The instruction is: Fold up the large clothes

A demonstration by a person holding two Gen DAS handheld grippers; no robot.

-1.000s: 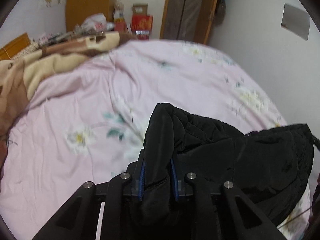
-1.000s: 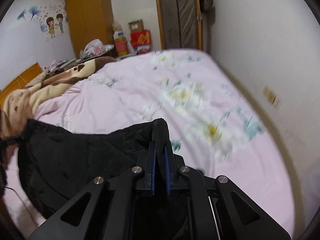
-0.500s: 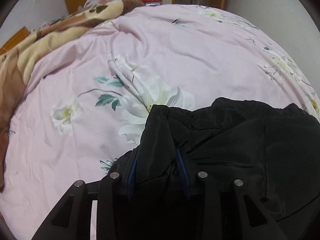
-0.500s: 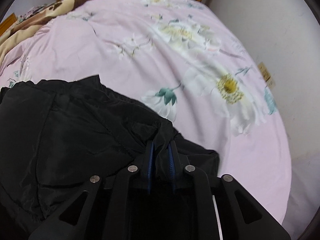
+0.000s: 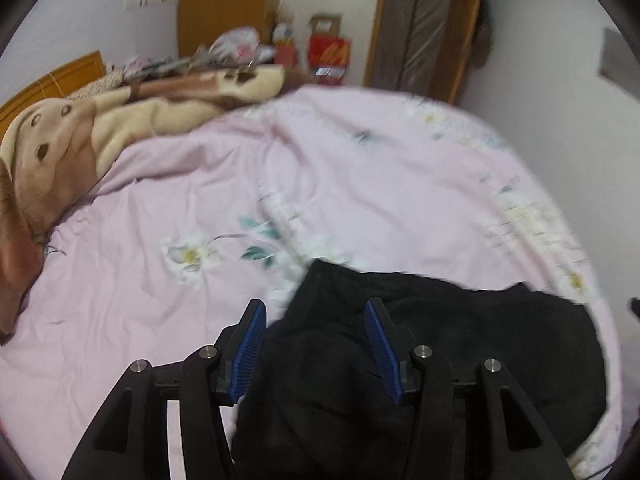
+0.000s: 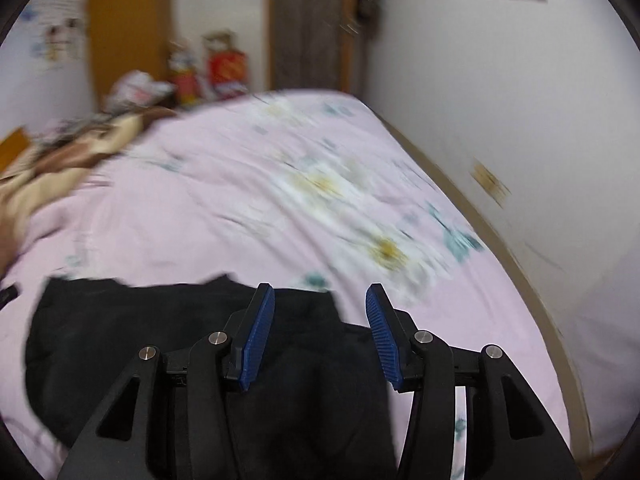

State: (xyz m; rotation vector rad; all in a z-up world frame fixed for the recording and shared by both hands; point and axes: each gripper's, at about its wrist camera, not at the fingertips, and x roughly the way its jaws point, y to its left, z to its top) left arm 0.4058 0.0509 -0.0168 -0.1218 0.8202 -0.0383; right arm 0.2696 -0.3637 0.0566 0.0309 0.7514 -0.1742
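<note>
A large black garment (image 5: 460,344) lies on the pink flowered bed (image 5: 340,168) at its near edge. My left gripper (image 5: 316,312) is open, its blue pads apart over the garment's left corner, holding nothing. In the right wrist view the same black garment (image 6: 140,332) spreads to the left, and my right gripper (image 6: 318,300) is open above its right corner, empty. The near part of the garment is hidden under both grippers' frames.
A brown and cream blanket (image 5: 120,120) is bunched along the bed's left side. A wooden wardrobe (image 5: 228,4), boxes and clutter (image 5: 328,52) stand beyond the bed. A white wall (image 6: 520,140) runs close along the bed's right edge.
Both grippers have opened and let go of the black garment, which now lies on the bed. Both have lifted and tilted back up, so more of the room shows.
</note>
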